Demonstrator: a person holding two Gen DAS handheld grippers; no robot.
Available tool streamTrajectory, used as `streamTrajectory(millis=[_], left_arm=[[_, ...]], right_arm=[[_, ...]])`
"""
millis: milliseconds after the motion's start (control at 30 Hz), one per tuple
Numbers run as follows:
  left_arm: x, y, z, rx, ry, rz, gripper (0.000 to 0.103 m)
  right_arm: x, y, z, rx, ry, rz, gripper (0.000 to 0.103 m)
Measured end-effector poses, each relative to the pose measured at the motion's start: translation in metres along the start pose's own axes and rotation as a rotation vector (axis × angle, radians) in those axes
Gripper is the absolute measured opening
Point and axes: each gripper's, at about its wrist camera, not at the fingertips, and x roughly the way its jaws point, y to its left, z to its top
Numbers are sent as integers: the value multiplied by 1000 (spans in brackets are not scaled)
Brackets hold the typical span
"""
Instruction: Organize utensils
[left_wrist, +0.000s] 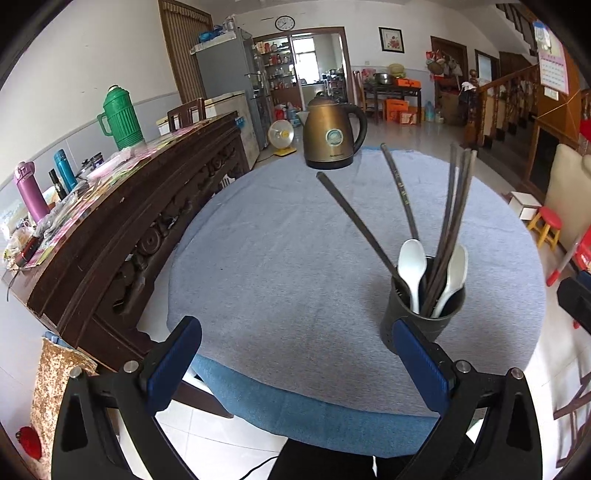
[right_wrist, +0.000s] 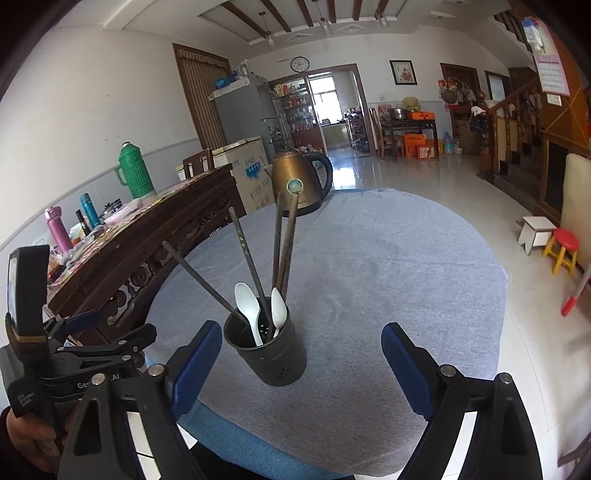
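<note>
Your left gripper (left_wrist: 295, 354) has its jaws spread wide with only the grey cloth between them, gripping nothing; your right gripper (right_wrist: 301, 358) is spread just as wide and is empty too.

From the left wrist camera, moving left to right: a dark carved sideboard (left_wrist: 122, 229) runs along the wall at ten o'clock, with a green thermos (left_wrist: 122, 118) standing on it. The round table (left_wrist: 295, 258) under its grey cloth fills the middle. A bronze kettle (left_wrist: 330, 133) stands at its far edge, at twelve o'clock. The dark utensil holder (left_wrist: 423, 314) sits at about three o'clock, just beside your right-hand blue pad and outside the jaws. It holds two white spoons (left_wrist: 412, 266) bowl-up and several dark chopsticks (left_wrist: 454, 206) fanned out.

From the right wrist camera, your left gripper's black body shows at nine o'clock, gripped by a hand (right_wrist: 26, 439) at the lower left. The holder stands upright at about seven o'clock, between the two blue pads but touching neither. A red stool (right_wrist: 563, 247) stands on the floor at three o'clock.
</note>
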Motion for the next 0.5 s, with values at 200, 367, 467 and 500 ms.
streamTrajectory(millis=[200,367,467,500], left_arm=[[5,1,2,3,-5,21,103],[7,5,3,1,-16,38,103],[7,7,3,13,-32,61,103],[7,7,2,14,-35,57,103]], right_arm=[[7,0,2,5,10,-7,90],[12,7,2,-3,18,-21,90],[15,10,3,-1,21,-33,90],[16,11,3,-1,21,-36,90]])
